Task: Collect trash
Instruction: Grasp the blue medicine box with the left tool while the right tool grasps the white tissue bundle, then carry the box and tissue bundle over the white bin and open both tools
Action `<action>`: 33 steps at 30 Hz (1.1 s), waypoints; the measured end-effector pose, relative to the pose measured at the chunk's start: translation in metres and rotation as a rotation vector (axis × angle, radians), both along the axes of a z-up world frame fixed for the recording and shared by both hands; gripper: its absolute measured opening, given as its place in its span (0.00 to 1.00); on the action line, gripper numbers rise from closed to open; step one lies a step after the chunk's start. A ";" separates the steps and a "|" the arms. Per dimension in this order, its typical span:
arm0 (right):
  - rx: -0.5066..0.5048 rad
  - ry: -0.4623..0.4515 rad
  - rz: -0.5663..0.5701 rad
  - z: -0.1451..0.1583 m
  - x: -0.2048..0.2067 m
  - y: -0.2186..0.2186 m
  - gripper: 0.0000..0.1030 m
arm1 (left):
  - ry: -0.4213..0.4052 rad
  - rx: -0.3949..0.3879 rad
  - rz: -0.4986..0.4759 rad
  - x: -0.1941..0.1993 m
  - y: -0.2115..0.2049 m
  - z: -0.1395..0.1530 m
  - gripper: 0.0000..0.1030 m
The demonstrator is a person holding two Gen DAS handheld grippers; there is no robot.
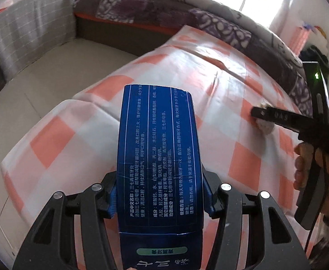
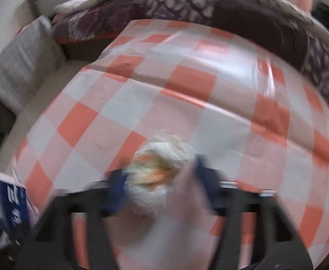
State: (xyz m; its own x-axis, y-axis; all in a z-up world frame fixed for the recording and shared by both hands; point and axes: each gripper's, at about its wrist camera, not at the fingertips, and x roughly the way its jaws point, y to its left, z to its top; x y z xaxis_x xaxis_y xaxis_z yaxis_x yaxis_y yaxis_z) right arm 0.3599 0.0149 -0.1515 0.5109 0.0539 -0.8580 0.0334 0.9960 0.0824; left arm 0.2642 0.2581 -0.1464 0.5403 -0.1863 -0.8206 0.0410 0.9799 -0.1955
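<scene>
A long blue toothpaste box [image 1: 159,148] with white print sticks forward out of my left gripper [image 1: 161,198], whose blue pads are shut on its two sides. It hangs over a table under an orange-and-white checked cloth [image 1: 187,72]. The box's end [image 2: 13,204] shows at the lower left of the right wrist view. A crumpled white tissue wad [image 2: 157,173] with orange and yellow stains sits between the pads of my right gripper [image 2: 159,180], which close on it just above the cloth [image 2: 187,78]; that view is blurred. From the left wrist the wad [image 1: 264,126] shows at the right gripper's fingertips [image 1: 261,113].
A bed with a purple patterned quilt [image 1: 220,24] runs along the table's far side. A grey checked cushion [image 1: 31,31] leans at the left above pale floor [image 1: 51,72]. A person's hand [image 1: 304,166] holds the right gripper's handle at the right edge.
</scene>
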 end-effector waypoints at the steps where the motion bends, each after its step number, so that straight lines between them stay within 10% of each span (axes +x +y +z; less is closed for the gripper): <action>1: 0.027 0.014 0.006 0.002 -0.001 -0.004 0.31 | 0.003 -0.002 0.017 0.000 -0.004 0.004 0.53; 19: 0.065 -0.206 -0.084 0.146 -0.147 -0.123 0.32 | -0.109 -0.079 0.152 -0.043 -0.099 0.190 0.54; 33: 0.059 -0.226 -0.242 0.133 -0.211 -0.218 0.32 | -0.119 -0.112 0.182 -0.065 -0.171 0.142 0.54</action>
State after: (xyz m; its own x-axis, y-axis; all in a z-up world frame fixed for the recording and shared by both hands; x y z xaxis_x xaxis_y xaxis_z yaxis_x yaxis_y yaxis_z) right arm 0.1487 -0.2031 -0.0181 0.6920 -0.0459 -0.7204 0.2423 0.9548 0.1720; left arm 0.1995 0.0874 -0.0041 0.6649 -0.1634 -0.7289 -0.1053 0.9455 -0.3081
